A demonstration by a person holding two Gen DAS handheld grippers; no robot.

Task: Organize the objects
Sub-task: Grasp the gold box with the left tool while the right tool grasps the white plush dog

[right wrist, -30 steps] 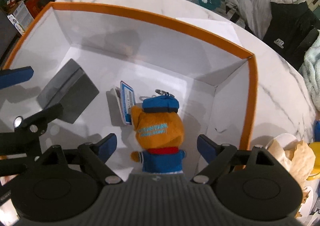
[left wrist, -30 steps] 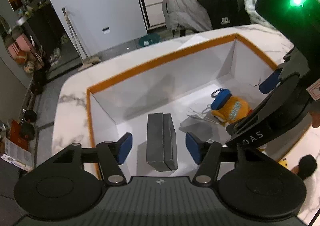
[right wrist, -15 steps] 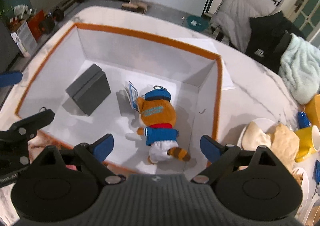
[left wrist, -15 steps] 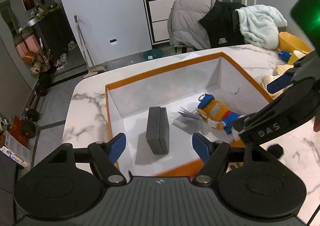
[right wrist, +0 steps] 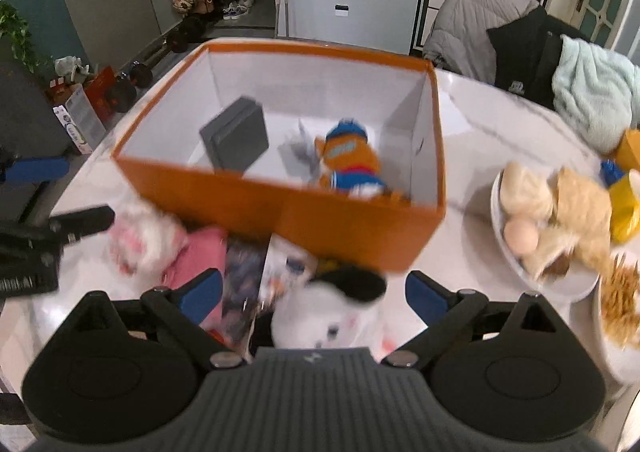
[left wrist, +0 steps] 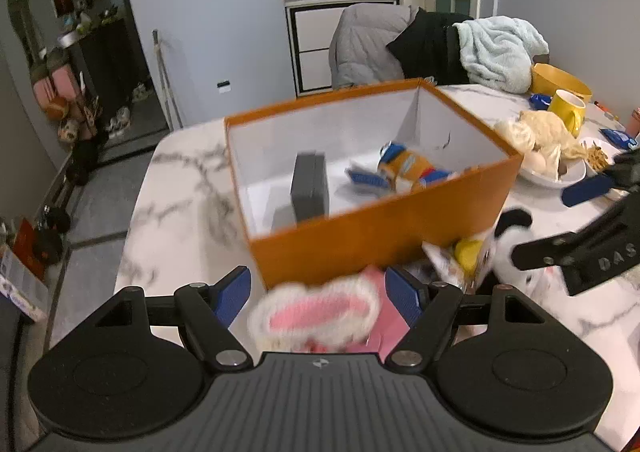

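Orange box [left wrist: 376, 236] open on marble, holds upright grey case [left wrist: 310, 187] and orange plush [left wrist: 408, 171] lying down. Pink-white plush [left wrist: 320, 316] and black-white plush [right wrist: 332, 312] outside, by its near wall.

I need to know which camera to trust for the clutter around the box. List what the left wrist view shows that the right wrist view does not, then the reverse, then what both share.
Only the left wrist view: the yellow mug whole, with the yellow bowl behind it.

Only the right wrist view: an egg on the white plate, and dumbbells on the floor.

Both: the orange box holding the grey case and orange plush; the pink-and-white plush and black-and-white plush in front of it; both grippers open.
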